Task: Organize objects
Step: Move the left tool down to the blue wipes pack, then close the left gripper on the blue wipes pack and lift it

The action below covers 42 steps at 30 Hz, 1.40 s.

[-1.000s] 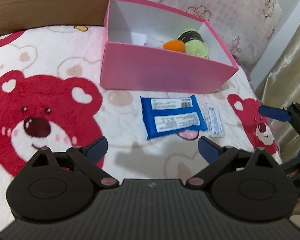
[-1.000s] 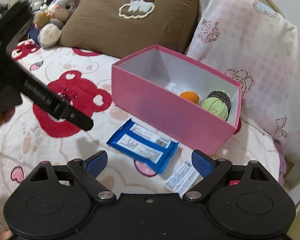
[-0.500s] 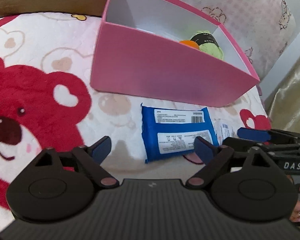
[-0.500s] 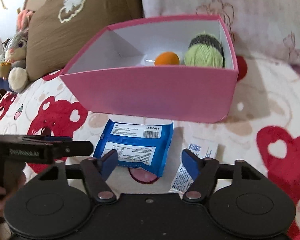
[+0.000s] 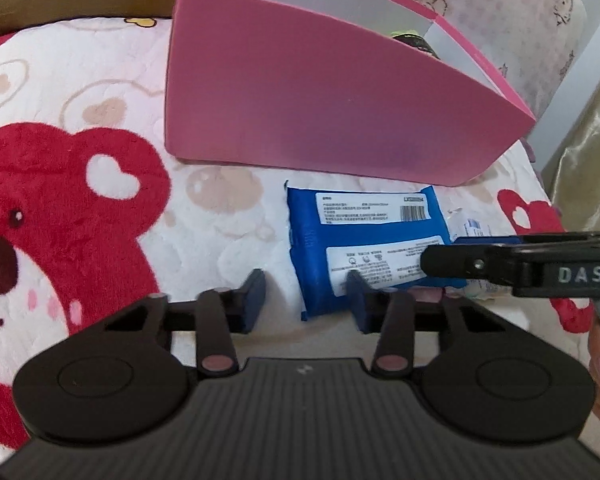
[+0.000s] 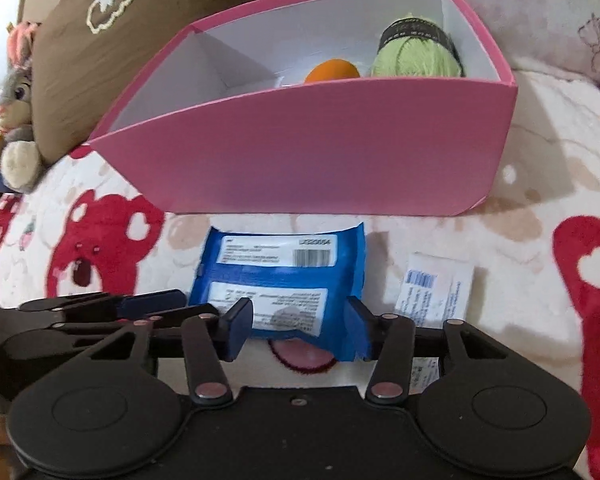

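Blue plastic catches the eye first: a flat blue packet [image 6: 284,280] lies on the bear-print blanket [image 5: 80,184], just in front of the pink box [image 6: 319,152]. A ball of green yarn [image 6: 415,56] and an orange ball [image 6: 331,72] sit inside the box. A small white sachet [image 6: 435,288] rests beside the packet. The right gripper [image 6: 296,326] straddles the packet's near edge, its jaws closing with the packet between them, though I cannot tell whether the pads press yet. The left gripper [image 5: 307,300] is closing at the packet's left corner, one finger over it, the other on bare blanket.
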Available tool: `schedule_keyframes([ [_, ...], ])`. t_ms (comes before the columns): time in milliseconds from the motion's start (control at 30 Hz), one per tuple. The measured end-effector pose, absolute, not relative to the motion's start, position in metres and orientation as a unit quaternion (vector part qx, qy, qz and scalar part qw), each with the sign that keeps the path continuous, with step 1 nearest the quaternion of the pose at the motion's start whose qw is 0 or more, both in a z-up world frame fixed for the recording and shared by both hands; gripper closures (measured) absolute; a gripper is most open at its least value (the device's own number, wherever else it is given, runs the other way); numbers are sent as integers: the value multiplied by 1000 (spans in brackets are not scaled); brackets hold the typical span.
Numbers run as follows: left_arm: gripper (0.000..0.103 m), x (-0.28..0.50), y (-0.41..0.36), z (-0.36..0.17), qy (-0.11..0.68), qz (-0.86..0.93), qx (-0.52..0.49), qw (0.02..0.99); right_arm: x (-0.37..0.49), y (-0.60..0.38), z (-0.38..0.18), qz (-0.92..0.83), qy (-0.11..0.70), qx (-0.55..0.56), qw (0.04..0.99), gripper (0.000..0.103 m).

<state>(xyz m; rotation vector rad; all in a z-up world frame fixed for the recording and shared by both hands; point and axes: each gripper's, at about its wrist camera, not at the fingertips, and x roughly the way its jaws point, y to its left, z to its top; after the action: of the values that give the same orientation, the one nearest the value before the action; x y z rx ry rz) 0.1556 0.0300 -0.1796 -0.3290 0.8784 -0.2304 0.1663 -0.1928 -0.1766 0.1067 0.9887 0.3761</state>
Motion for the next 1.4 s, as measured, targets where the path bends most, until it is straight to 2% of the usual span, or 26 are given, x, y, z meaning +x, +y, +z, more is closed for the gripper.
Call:
schedule_keyframes([
  [67,81,157,33,-181,424,-119,-181,879,166,-188,-177,166,465,26,869,48],
  [133,83,156,35,-182,425,-122,-191,876,167,-185,-179,151,463,-1,873,48],
  [233,84,155,32,-182,421,-123,-186,879,172,-193,-189,157,483,43,860,48],
  [300,84,154,32,-182,418,-125,-189,880,173,-199,-194,162,488,79,854,59],
  [400,84,157,34,-182,428,-126,-199,872,167,-191,-192,162,477,62,862,64],
  [800,81,142,48,-176,536,-155,-189,808,136,-173,-185,181,489,19,853,64],
  [1000,80,147,66,-174,491,-128,-223,832,132,-176,-186,156,470,26,868,64],
  [1067,70,150,70,-176,479,-133,-227,837,135,-179,-186,158,471,26,868,64],
  [1133,70,151,73,-181,482,-139,-241,831,135,-182,-186,161,468,34,868,64],
  [1200,71,148,72,-181,472,-146,-246,834,133,-181,-187,163,457,40,873,64],
  [1267,83,148,67,-183,465,-129,-248,840,130,-180,-189,168,454,40,874,64],
  [1400,84,144,57,-181,454,-109,-229,854,129,-178,-191,171,452,29,875,64],
])
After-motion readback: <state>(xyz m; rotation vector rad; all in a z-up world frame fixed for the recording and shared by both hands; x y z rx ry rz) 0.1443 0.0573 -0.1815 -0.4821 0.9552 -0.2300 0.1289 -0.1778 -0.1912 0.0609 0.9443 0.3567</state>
